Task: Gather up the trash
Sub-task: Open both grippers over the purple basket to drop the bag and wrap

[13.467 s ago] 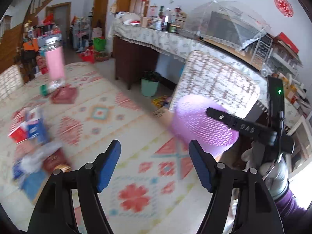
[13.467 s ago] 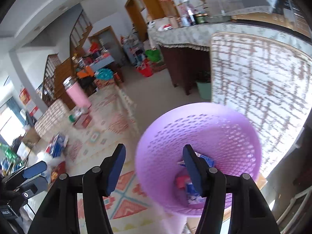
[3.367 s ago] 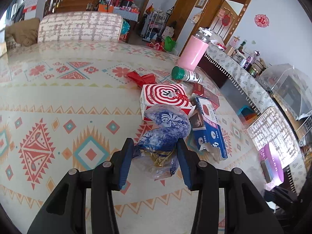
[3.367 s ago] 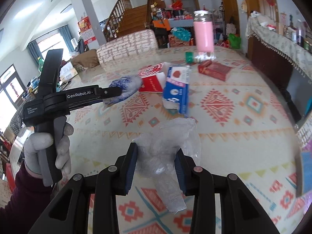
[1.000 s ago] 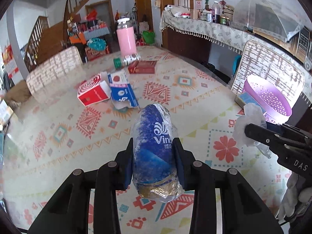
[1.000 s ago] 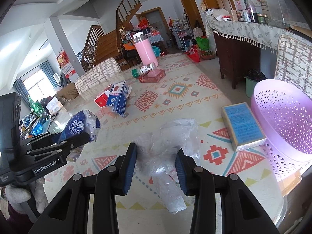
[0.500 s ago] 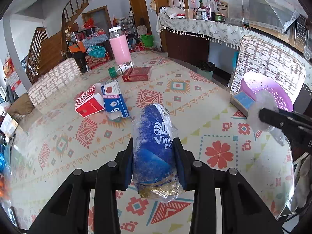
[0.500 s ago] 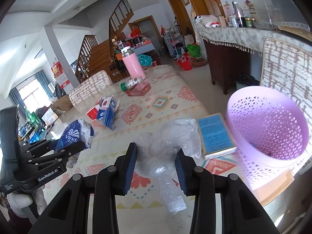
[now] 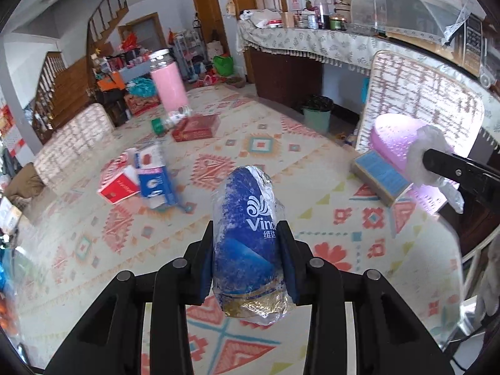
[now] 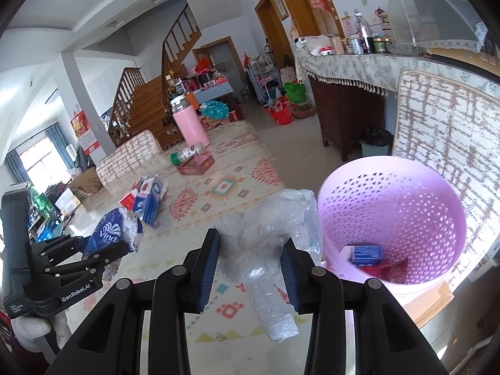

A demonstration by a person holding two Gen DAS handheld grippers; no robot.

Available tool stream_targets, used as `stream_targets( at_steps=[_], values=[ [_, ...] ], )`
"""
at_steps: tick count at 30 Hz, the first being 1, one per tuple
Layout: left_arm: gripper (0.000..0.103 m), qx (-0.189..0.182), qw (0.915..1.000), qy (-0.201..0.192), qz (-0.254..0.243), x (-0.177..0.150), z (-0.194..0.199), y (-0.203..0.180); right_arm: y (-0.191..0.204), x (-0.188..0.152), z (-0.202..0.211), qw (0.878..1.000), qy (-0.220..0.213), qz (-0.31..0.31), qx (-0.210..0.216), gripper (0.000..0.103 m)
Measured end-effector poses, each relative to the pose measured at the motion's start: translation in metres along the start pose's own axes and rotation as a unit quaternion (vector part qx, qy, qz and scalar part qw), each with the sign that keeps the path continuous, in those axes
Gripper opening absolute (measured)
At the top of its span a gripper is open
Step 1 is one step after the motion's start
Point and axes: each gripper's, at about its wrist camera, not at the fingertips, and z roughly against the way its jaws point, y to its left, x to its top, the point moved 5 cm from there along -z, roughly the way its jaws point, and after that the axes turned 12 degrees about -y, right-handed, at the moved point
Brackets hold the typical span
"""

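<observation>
Since a second ago we have carried both loads across the patterned surface (image 9: 328, 168), and the lilac basket (image 10: 387, 187) now sits close in front of the right tongs (image 10: 250, 261), its mouth open to us, where before it was off at the edge. The left tongs (image 9: 247, 257) have come along too, and the basket shows farther right in their view.

The right tongs are clenched on a wad of clear plastic film (image 10: 265, 250). It looks nearly weightless, soft and crinkly, with a loose tail hanging below the pads. We judge it may cling or drift instead of dropping cleanly, so we would let go low over the basket's mouth.

The left tongs are clenched on the blue tissue wrapper (image 9: 247, 234), gripped across its middle with both ends sticking out. It too looks light and squashy, the film slick; the mid-body hold seems right, since the gold end is crumpled and offers little to pinch.

Inside the basket lie a small blue box (image 10: 367, 253) and something red. A blue-topped box (image 9: 379, 176) rests on the surface just beside the basket. Farther back, the red carton (image 9: 120, 184), the blue carton (image 9: 153, 181), a flat red box (image 9: 197, 126) and a green-capped bottle (image 10: 187, 154) are not yet collected; the cartons look stiff enough to take by an edge.
</observation>
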Motion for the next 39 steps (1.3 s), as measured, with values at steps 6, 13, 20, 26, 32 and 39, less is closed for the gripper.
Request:
stream_targets(
  at_steps=[6,13,20,26,32,39],
  values=[
    [0.035,-0.063,0.9979,0.005,0.017,0.023,-0.012,-0.032,-0.033,0.015,0.008,1.000,-0.014,-0.006,-0.022,0.041],
    [0.035,-0.157,0.9864,0.000,0.050,0.069,-0.038,-0.080,-0.085,0.039,0.021,0.997,-0.031,-0.018,-0.070,0.041],
    [0.036,-0.245,0.9659,0.001,0.085,0.110,-0.072,-0.132,-0.132,0.059,0.023,0.993,-0.040,-0.028,-0.111,0.041],
    [0.080,-0.251,0.9618,-0.040,0.102,0.133,-0.084,-0.154,-0.163,0.058,0.002,0.990,-0.017,-0.067,-0.123,0.063],
    [0.081,-0.244,0.9649,-0.030,0.093,0.122,-0.083,-0.139,-0.171,0.051,0.002,0.988,-0.019,-0.094,-0.120,0.076],
    [0.081,-0.220,0.9691,0.001,0.111,0.095,-0.095,-0.103,-0.150,0.046,0.001,0.991,-0.016,-0.092,-0.094,0.076]
  ],
)
